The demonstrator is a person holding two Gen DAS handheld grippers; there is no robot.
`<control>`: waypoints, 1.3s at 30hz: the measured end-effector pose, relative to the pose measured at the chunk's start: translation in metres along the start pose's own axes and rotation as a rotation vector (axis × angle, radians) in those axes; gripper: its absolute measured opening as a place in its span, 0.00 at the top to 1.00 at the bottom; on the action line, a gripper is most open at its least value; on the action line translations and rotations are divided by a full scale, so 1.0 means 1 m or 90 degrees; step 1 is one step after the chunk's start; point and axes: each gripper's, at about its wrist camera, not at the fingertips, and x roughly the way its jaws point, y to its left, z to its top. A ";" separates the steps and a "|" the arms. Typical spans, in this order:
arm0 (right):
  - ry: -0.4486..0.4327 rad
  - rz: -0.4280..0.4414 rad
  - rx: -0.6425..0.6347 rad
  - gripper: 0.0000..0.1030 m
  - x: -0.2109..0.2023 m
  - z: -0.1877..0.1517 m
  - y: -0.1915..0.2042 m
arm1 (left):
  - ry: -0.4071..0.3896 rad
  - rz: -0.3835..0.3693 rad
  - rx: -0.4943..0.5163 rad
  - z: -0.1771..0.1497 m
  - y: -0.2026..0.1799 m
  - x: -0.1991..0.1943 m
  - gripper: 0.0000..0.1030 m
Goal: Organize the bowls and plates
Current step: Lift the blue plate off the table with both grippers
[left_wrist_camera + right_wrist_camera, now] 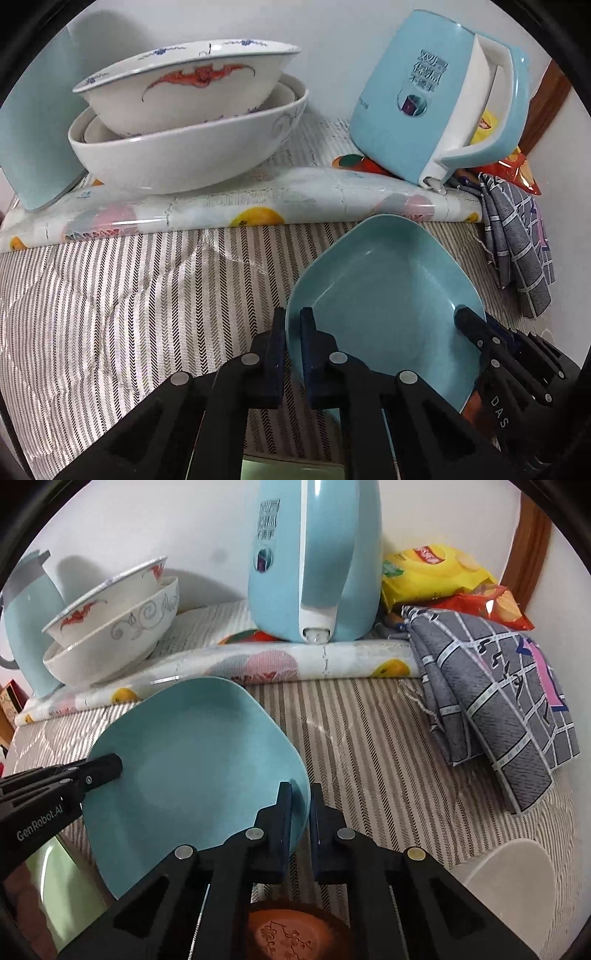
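Observation:
A light blue, rounded-square plate (388,295) (192,760) is held tilted above the striped cloth. My left gripper (293,315) is shut on its left rim, one pad on each face. My right gripper (301,790) is shut on the opposite rim. Each gripper also shows in the other's view, the right gripper (469,317) at the plate's far edge and the left gripper (110,766) likewise. A stack of white bowls (184,122) (110,627), the top one bearing a red bat design, sits at the back left on a fruit-patterned mat (258,206).
A light blue kettle (436,99) (314,554) stands at the back. A grey checked cloth (491,709) and snack bags (432,572) lie to the right. A teal jug (29,627) is at far left. Below me are a brown flower-patterned dish (291,934), a white dish (517,878) and a green plate (55,878).

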 end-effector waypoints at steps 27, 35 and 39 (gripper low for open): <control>-0.092 0.033 0.067 0.93 -0.140 -0.043 -0.027 | -0.100 -0.019 0.028 -0.056 -0.043 -0.135 0.93; -0.100 0.034 0.069 0.93 -0.175 -0.070 -0.032 | -0.111 -0.022 0.026 -0.087 -0.051 -0.164 0.93; -0.104 0.038 0.075 0.93 -0.190 -0.081 -0.035 | -0.118 -0.021 0.027 -0.099 -0.055 -0.177 0.93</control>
